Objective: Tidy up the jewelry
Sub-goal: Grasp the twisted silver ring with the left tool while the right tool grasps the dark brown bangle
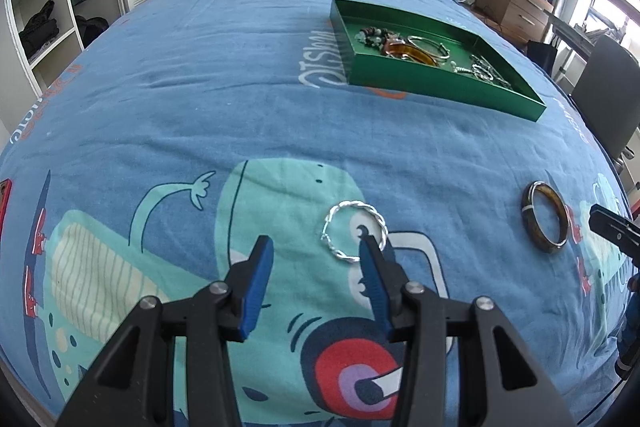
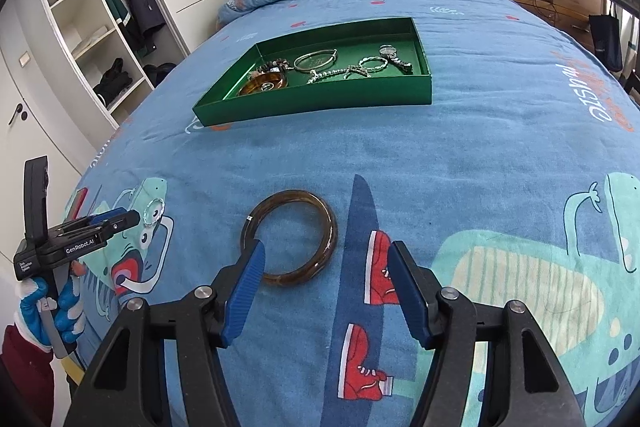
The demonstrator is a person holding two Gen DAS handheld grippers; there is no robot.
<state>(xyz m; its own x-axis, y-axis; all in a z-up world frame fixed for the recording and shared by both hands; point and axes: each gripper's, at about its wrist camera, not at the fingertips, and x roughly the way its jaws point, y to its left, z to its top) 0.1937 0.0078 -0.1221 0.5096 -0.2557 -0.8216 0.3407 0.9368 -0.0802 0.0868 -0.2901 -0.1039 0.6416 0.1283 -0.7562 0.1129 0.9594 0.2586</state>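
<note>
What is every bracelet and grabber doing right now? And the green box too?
Left gripper: open, holding nothing, just in front of the silver bangle.
Right gripper: open, holding nothing, at the brown bangle.
Silver twisted bangle: lying flat on the bedspread, loose.
Brown bangle: lying flat on the bedspread, loose.
Green tray: open, no lid, several pieces of jewelry already inside.

The green tray's [image 1: 440, 83] near wall hides part of the jewelry inside, the right gripper [image 1: 612, 231] is cut off by the left view's edge, and the silver twisted bangle [image 2: 154, 213] looks too small to make out in the right view.
</note>
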